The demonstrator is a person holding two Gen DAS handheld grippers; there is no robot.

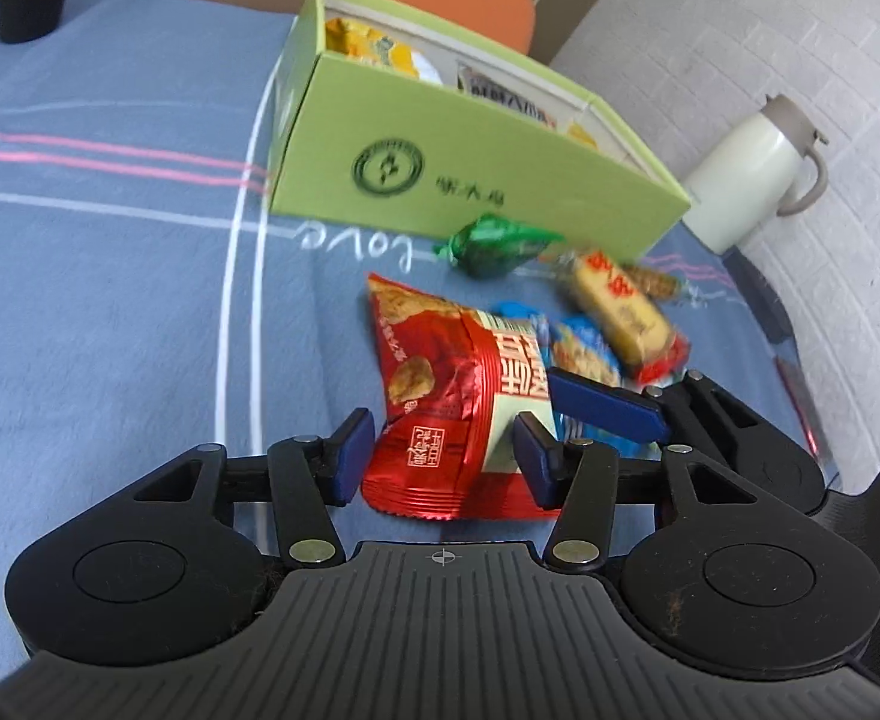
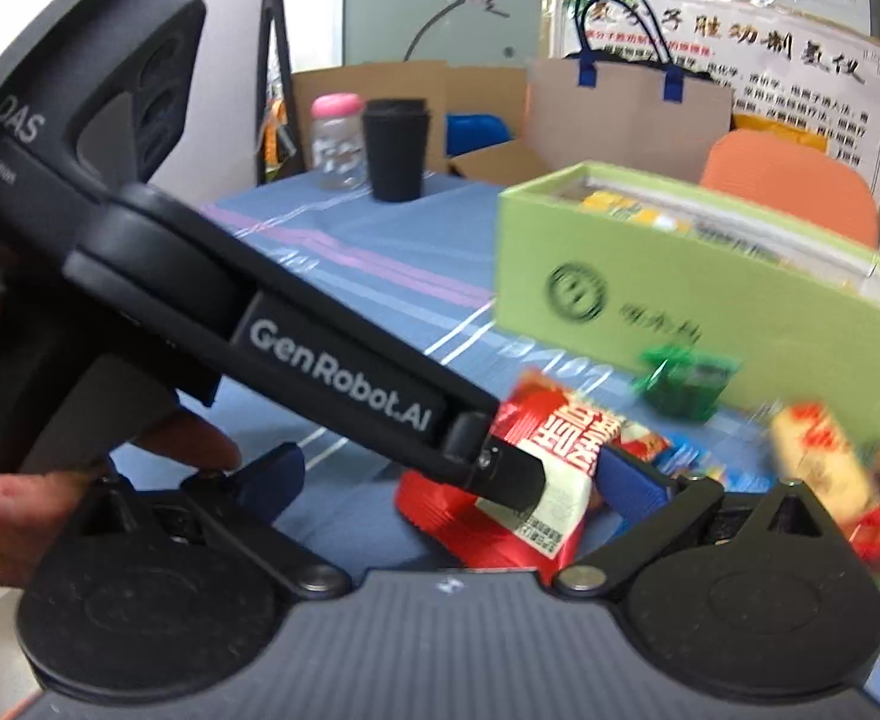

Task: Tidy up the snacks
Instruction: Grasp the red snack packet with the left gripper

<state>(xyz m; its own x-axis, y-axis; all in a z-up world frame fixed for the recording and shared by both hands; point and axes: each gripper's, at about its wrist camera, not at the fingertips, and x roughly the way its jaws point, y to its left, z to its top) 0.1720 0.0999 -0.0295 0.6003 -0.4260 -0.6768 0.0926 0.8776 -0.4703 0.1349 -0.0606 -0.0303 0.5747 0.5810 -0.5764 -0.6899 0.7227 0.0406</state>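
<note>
While both grippers hang low over the blue tablecloth point(image 1: 110, 300), the left gripper point(image 1: 442, 456) has its jaws spread partway, one blue pad on either side of a red foil snack packet point(image 1: 440, 396), not clearly pressing it. That packet is glossy and crinkled, printed with a fried nugget picture and a pale panel of red characters; it lies flat between the jaws. Just beyond the right-hand jaw sit a blue packet point(image 1: 583, 348) and a yellow wrapped bar point(image 1: 625, 312) with red ends, and farther ahead a green twisted candy point(image 1: 493, 243) lies close against the wall of the light green box point(image 1: 475, 180), which already holds yellow and white packets. From the right wrist view, the right gripper point(image 2: 445, 480) stands wide open, its jaws well apart, with the red packet and the left gripper's black body between them. A cream jug point(image 1: 751, 174) stands to the right beyond the box.
</note>
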